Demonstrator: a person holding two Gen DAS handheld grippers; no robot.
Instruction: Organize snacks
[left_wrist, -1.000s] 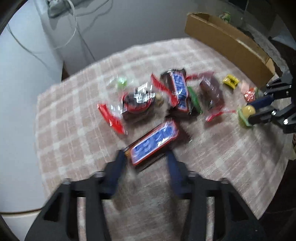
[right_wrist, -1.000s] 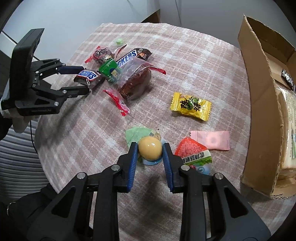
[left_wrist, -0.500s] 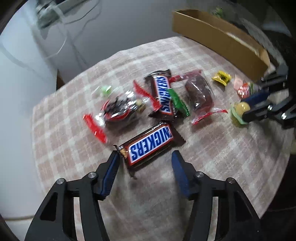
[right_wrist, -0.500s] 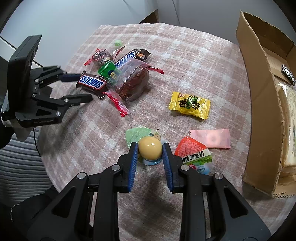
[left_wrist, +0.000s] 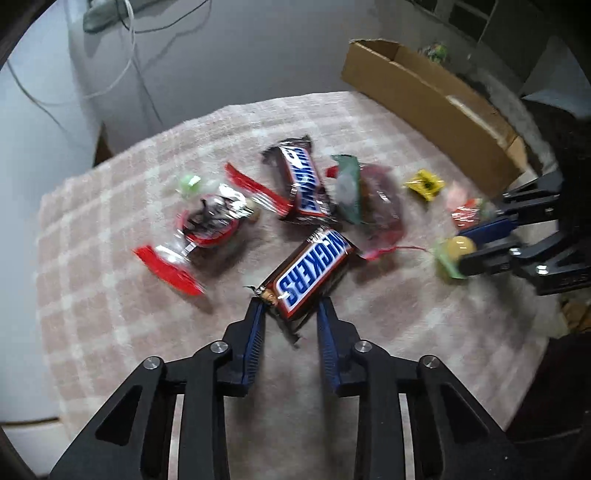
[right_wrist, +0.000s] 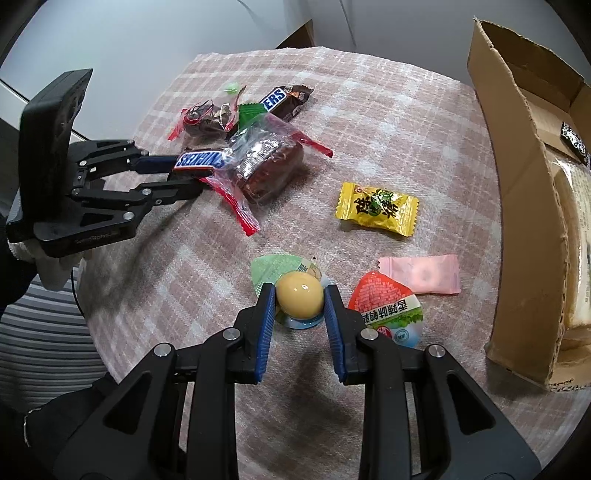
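**Both grippers clamped on snacks**

The left gripper (left_wrist: 290, 308), its jaws having just been closing, grasps the near end of a Snickers bar (left_wrist: 310, 273) that stretches away from its fingertips over the pink checked cloth (left_wrist: 110, 295). The right gripper (right_wrist: 300, 301) pinches a yellow jelly cup (right_wrist: 299, 297). Just right of it lies a red-lidded jelly cup (right_wrist: 388, 314); farther right stands a cardboard box (right_wrist: 517, 206). A second Snickers bar (left_wrist: 304, 182) lies beyond the left gripper.

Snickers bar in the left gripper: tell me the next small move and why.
Probably lift it straight up a little. The left gripper, whose jaws have just been closing, now pinches the near end of the Snickers bar, while the far end lies against the clear red-edged packet. A short rise should free it before carrying it toward the cardboard box.
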